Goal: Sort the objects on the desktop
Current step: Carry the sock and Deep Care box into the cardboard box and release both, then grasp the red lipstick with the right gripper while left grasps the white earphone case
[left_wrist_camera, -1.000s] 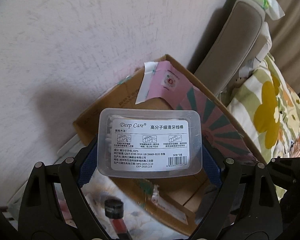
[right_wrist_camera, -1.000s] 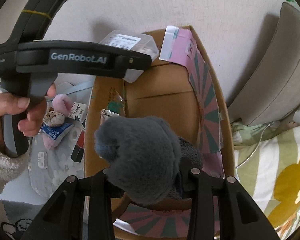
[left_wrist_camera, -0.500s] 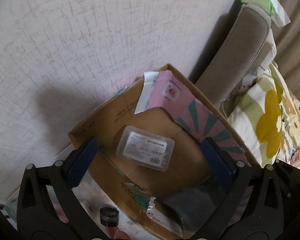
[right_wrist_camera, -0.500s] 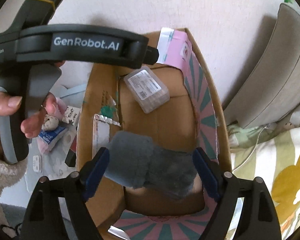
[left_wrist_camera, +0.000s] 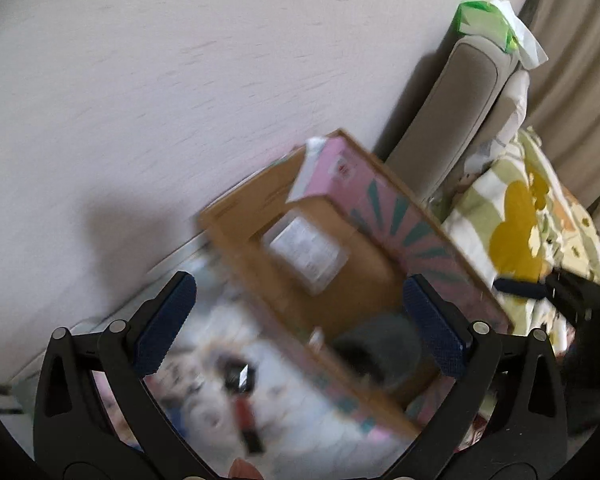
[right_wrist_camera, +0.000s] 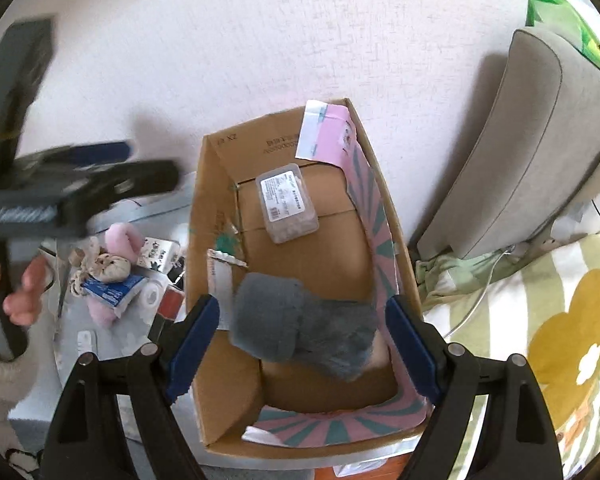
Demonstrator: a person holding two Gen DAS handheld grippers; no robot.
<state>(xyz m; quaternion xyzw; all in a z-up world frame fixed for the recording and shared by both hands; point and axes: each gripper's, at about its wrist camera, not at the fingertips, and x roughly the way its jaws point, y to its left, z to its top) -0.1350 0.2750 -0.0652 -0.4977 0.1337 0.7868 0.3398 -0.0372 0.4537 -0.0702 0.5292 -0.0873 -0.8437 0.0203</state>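
Your right tongs (right_wrist_camera: 302, 334) were spread wide and held nothing; they hung over the near part of the cardboard box (right_wrist_camera: 216, 248). The box stood open against the pale wall (right_wrist_camera: 260, 48), with pink and green printed flaps along its right side. Inside it, the clear plastic floss box (right_wrist_camera: 287, 203) lay flat on the bottom, at the far end, with its label up. The grey plush toy (right_wrist_camera: 300, 328) lay in the near half of the box, between your two right fingers in the view but apart from both blue pads.

Your left tongs (left_wrist_camera: 300, 320) were also spread, with nothing between the pads. The left wrist picture was blurred, but the floss box (left_wrist_camera: 304, 254) and the dark plush toy (left_wrist_camera: 380, 346) showed inside the cardboard box (left_wrist_camera: 240, 240) there too.

To the left of the box, on the light floral cloth (right_wrist_camera: 112, 344), some small things were lying: a pink fluffy item (right_wrist_camera: 124, 240), a small beige pouch (right_wrist_camera: 110, 268) and a blue packet (right_wrist_camera: 110, 290) close together. Your left hand (right_wrist_camera: 20, 292) was seen there on the handle of the left tool. A beige cushion (right_wrist_camera: 532, 140) leaned on the wall at the right.
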